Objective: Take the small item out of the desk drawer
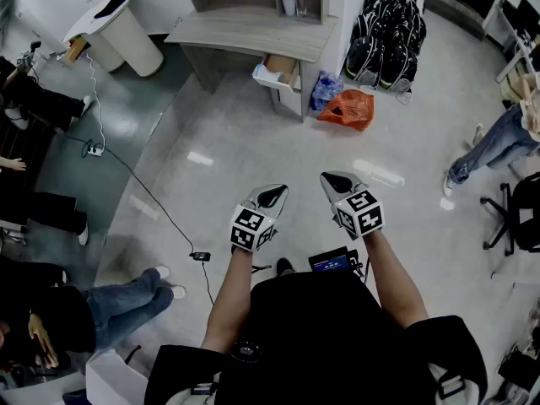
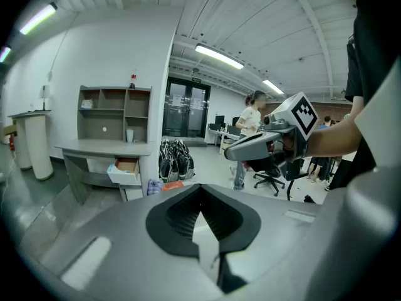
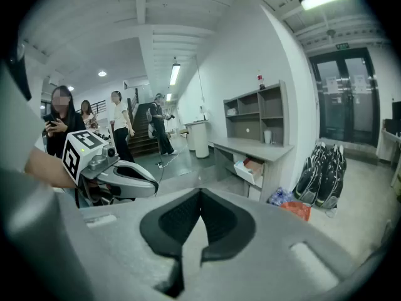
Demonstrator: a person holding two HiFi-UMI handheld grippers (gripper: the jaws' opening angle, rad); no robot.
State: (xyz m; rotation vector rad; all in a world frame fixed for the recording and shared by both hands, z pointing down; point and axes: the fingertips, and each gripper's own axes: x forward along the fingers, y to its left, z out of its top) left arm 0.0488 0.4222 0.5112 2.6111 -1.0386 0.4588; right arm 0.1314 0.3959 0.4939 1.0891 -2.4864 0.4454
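Note:
The grey desk [image 1: 245,32] stands far ahead across the floor. Its white drawer [image 1: 278,74] is pulled open and shows a brown inside; I cannot make out any small item in it. The drawer [image 2: 125,168] also appears in the left gripper view, and the drawer [image 3: 252,168] in the right gripper view. My left gripper [image 1: 274,192] and right gripper [image 1: 332,178] are held side by side at waist height, pointing toward the desk and well short of it. Both are shut with nothing between the jaws.
Black backpacks [image 1: 392,32] lean against the wall right of the desk. An orange bag [image 1: 350,108] and a blue bag [image 1: 325,91] lie by the desk's leg. A cable [image 1: 143,188] crosses the floor at left near seated people. An office chair [image 1: 515,213] stands at right.

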